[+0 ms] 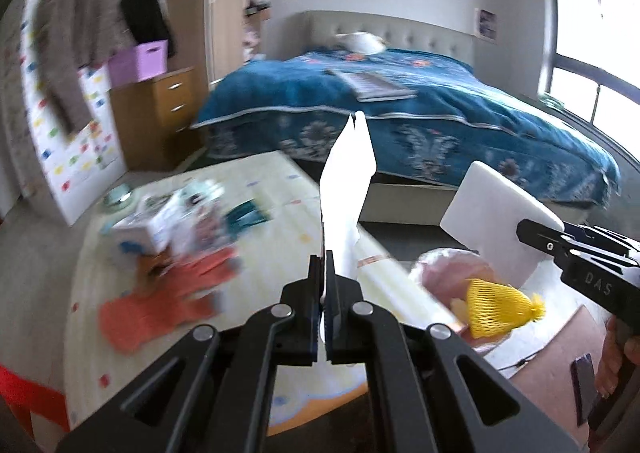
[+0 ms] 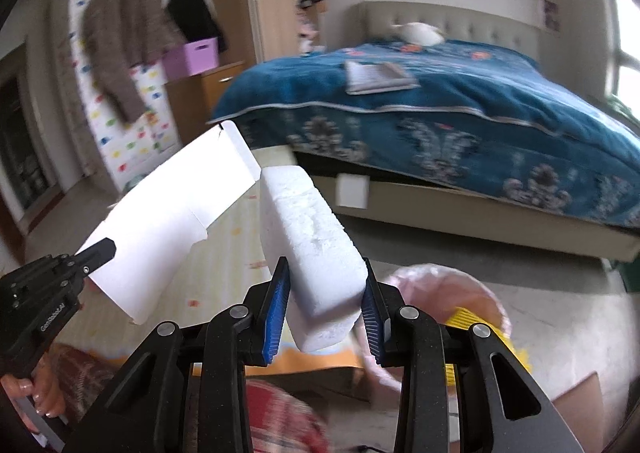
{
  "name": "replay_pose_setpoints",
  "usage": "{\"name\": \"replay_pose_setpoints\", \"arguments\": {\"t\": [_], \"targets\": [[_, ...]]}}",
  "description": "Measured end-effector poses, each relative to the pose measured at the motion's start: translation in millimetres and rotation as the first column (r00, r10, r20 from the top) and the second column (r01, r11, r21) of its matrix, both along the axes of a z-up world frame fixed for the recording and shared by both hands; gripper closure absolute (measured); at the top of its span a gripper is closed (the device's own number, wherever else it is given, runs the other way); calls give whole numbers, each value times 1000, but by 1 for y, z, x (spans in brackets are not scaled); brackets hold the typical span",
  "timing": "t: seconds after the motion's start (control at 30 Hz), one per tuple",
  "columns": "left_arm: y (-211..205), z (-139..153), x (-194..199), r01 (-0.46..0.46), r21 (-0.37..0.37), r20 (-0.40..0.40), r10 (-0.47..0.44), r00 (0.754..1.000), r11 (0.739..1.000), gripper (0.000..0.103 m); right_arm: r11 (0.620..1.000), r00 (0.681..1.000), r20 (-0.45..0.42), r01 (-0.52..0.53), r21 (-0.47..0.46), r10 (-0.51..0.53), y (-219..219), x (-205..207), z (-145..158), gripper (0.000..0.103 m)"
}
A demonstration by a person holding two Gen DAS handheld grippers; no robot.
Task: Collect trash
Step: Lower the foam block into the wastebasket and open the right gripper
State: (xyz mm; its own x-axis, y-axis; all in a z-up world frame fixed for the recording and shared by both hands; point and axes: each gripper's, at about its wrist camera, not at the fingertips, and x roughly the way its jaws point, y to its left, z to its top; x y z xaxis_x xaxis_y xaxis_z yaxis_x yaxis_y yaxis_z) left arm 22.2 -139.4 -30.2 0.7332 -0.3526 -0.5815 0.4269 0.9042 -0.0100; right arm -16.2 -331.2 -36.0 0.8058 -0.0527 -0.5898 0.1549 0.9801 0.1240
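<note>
The left gripper (image 1: 325, 273) is carrying a flat white cardboard piece (image 1: 346, 189), its jaws pressed together on the sheet's lower edge, so the card is standing up above the play mat (image 1: 280, 181). Beside it, the right gripper (image 2: 325, 305) is holding a white foam block (image 2: 316, 253), the blue pads clamped on its two broad faces near one end. Both pieces are hanging in the air close to the pink-lined bin (image 1: 448, 269), where a yellow mesh sleeve (image 1: 496, 307) is already sitting at the rim. The foam looks very light and crumbly, with a rough broken edge showing, so a hard squeeze would likely dent or shed it; the middle of the flat sides seems the safest place to grip. The card looks thin, stiff and light, likely to flex or slip if pinched only at a corner. On lettering, the right gripper's body is showing "DAS" in the left view; the left gripper's side print is too blurred to read confidently.
</note>
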Motion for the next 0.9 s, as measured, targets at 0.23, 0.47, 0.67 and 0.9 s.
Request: {"name": "replay_pose_setpoints", "arguments": {"t": [0.23,0.47,0.67,0.9], "targets": [[-63,0,-7,139,28,30,-139,990,990,103,989,989,-11,147,-8,-147,-53,-25,-8,68],[-130,-22,-12,268,70,-8,-268,963,961,103,963,962,-43,270,-13,-271,-99,-39,-24,67],[-171,-44,2,307,75,-82,-301,950,949,103,947,942,-102,322,-5,-321,-131,-27,-47,66],[-199,-56,25,324,68,-118,-315,942,944,99,938,931,-134,346,28,-340,-155,-8,-71,64]]}}
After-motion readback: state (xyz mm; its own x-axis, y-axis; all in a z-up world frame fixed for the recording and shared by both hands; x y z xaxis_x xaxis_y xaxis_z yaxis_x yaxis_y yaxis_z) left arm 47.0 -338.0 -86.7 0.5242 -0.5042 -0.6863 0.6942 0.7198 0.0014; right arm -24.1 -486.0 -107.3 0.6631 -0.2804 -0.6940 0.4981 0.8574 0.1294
